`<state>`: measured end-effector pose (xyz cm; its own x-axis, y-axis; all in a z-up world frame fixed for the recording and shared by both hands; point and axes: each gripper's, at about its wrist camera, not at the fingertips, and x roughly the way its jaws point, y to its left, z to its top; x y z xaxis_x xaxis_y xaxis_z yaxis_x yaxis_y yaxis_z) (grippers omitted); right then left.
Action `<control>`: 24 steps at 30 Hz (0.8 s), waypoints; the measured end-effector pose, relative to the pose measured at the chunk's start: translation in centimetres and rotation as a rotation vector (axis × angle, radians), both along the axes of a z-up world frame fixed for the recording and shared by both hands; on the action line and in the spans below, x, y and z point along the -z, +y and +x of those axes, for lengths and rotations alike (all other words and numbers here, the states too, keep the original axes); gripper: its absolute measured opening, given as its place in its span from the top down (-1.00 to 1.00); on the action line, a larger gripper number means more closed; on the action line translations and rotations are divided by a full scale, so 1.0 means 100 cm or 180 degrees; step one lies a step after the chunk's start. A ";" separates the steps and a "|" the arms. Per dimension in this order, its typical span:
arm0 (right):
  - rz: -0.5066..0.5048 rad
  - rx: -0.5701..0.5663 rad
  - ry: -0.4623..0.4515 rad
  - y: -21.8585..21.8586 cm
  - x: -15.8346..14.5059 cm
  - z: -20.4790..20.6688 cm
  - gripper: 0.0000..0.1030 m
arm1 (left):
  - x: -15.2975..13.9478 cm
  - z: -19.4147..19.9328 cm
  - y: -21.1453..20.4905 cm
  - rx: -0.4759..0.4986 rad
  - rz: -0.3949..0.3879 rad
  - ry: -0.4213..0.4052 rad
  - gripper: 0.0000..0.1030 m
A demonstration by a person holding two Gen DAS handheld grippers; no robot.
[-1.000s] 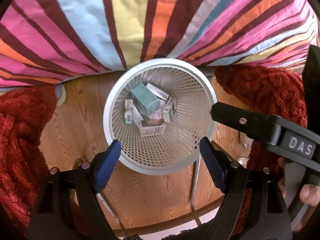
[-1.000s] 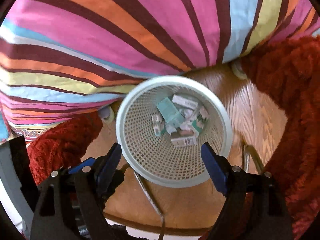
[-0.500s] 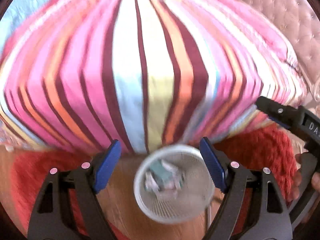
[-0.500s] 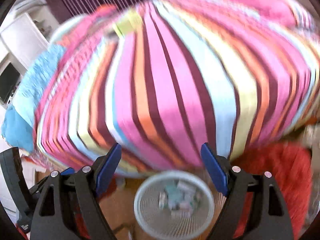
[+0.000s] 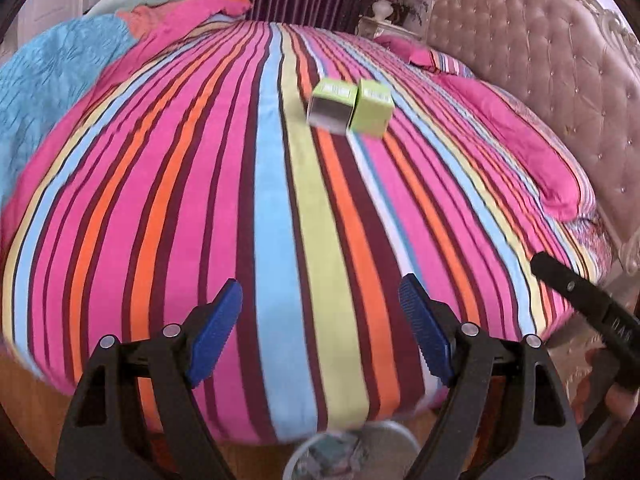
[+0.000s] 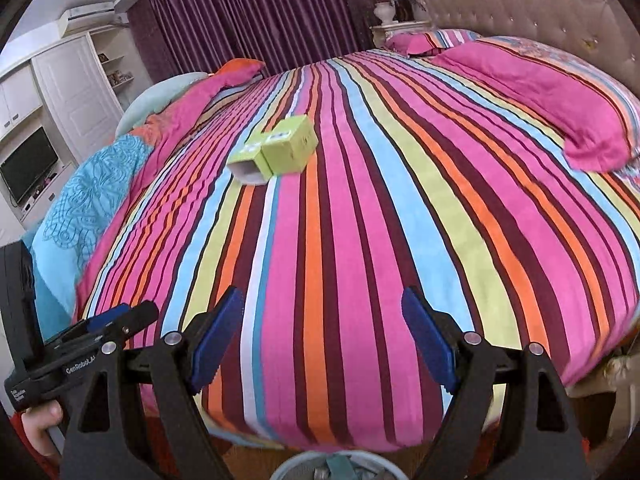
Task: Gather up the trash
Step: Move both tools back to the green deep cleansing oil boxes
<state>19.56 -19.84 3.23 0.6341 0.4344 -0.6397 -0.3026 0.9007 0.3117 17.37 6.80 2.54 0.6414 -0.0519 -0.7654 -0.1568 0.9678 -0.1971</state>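
The left gripper is held above the foot edge of the bed, tilted down toward the striped cover, its two blue-padded fingers spread apart with only bedding showing between them, so it is released and holds nothing. In the right wrist view the same tool shows at the lower left as a black body in a person's hand. The right gripper is posed alike beside it, angled down over the striped bedspread, jaws likewise parted and empty; one of its black arms pokes into the left wrist view at the right edge. There are two grippers, two lime-green cartons, one waste basket and one bed. The two green cartons lie touching side by side on the bedspread, well away from both grippers toward the middle of the bed; the left one lies with an open white end facing the cameras, while the right one is closed, cube-like and printed with small markings too blurred to read. The white mesh waste basket peeks in at the bottom edge of both views, on the wooden floor under the grippers, with small boxes inside. A blue blanket lies on the bed's left side, pink pillows on the right by the tufted headboard.
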 end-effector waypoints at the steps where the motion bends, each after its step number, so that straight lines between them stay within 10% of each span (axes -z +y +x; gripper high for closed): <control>1: 0.0001 0.0008 -0.0010 0.004 -0.001 0.004 -0.50 | -0.001 0.009 0.001 0.0009 0.0003 -0.0010 -0.53; 24: -0.0055 -0.0240 -0.0091 0.078 -0.002 0.123 -0.50 | 0.024 0.172 0.024 0.0274 -0.0062 -0.0124 -0.53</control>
